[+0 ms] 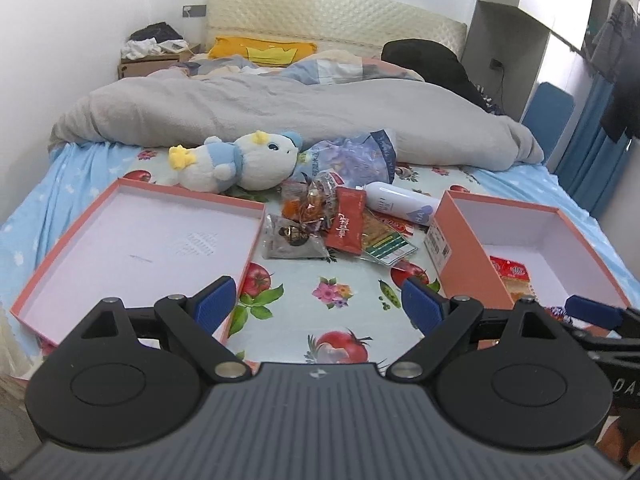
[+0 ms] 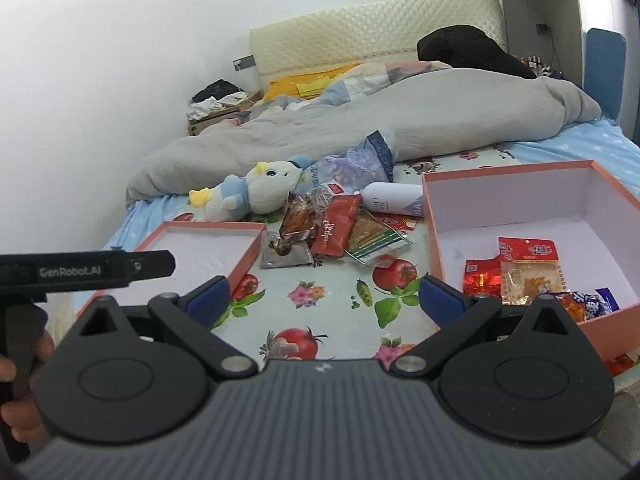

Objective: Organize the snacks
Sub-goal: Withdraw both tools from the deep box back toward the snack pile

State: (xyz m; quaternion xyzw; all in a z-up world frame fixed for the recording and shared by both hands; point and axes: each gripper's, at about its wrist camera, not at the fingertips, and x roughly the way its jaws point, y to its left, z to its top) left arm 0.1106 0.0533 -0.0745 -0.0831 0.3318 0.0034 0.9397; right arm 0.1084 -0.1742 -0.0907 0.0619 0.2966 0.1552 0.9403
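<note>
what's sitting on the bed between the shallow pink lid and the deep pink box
A pile of snack packets, with a white bottle at its back, lies on the sheet, clearest in the left wrist view.

A home bedroom: a rumpled grey fleece blanket [image 1: 280, 116] on the bed, cream quilted headboard [image 1: 332, 20], hanging clothes [image 1: 616, 52].

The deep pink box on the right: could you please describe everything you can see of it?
The deep pink box is an open, lidless carton, apparently cardboard, salmon pink outside and white inside. It sits upright on the fruit-print sheet, right of the snack pile. A barcode label is stuck on its left outer wall. On its floor lie a few packets, including a red-topped clear one. Neither gripper touches it.
</note>
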